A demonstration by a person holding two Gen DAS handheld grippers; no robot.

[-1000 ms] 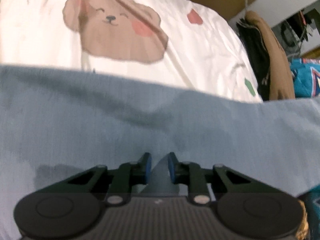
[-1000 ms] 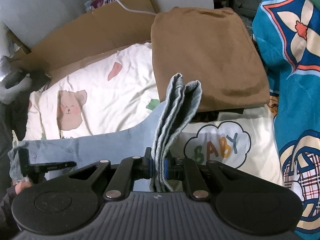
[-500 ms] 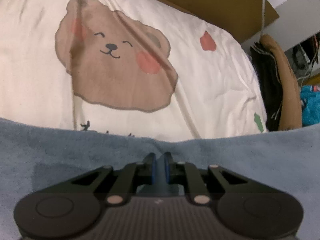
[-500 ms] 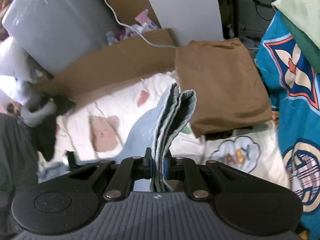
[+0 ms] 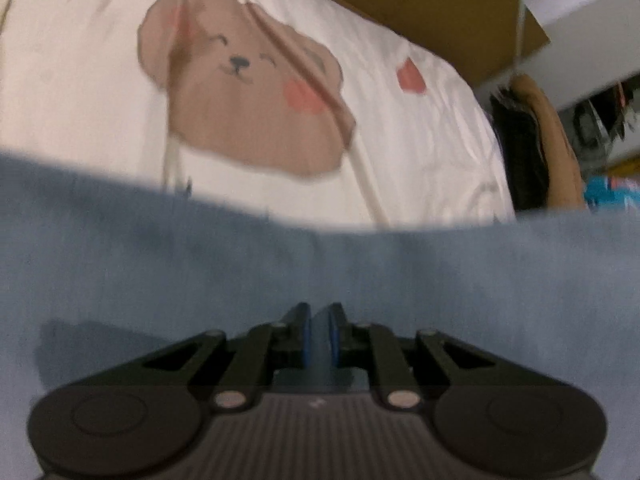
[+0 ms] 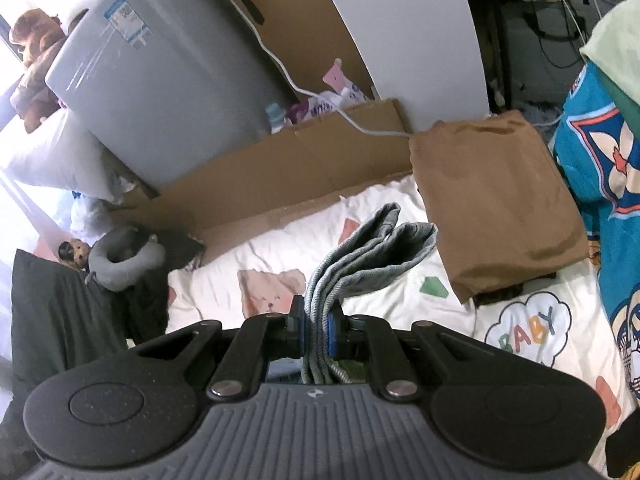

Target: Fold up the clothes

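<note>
A light blue denim garment (image 5: 280,272) stretches across the lower half of the left wrist view, over a white bear-print bedsheet (image 5: 420,152). My left gripper (image 5: 319,330) is shut on a pinch of this blue fabric. In the right wrist view my right gripper (image 6: 316,330) is shut on a bunched, layered edge of the same blue garment (image 6: 376,256), which sticks up beyond the pads, held above the bed. The rest of the garment is hidden below the right gripper's body.
A folded brown garment (image 6: 496,204) lies on the bedsheet (image 6: 400,296) at right, over something dark. Cardboard (image 6: 280,176) and a grey box (image 6: 160,80) stand behind. A teal patterned blanket (image 6: 600,184) is at far right, a grey neck pillow (image 6: 124,264) at left.
My right gripper has risen with the bunched blue fabric, so more of the room behind the bed shows. The blue cloth's far edge in the left view shifted down, then back up.
</note>
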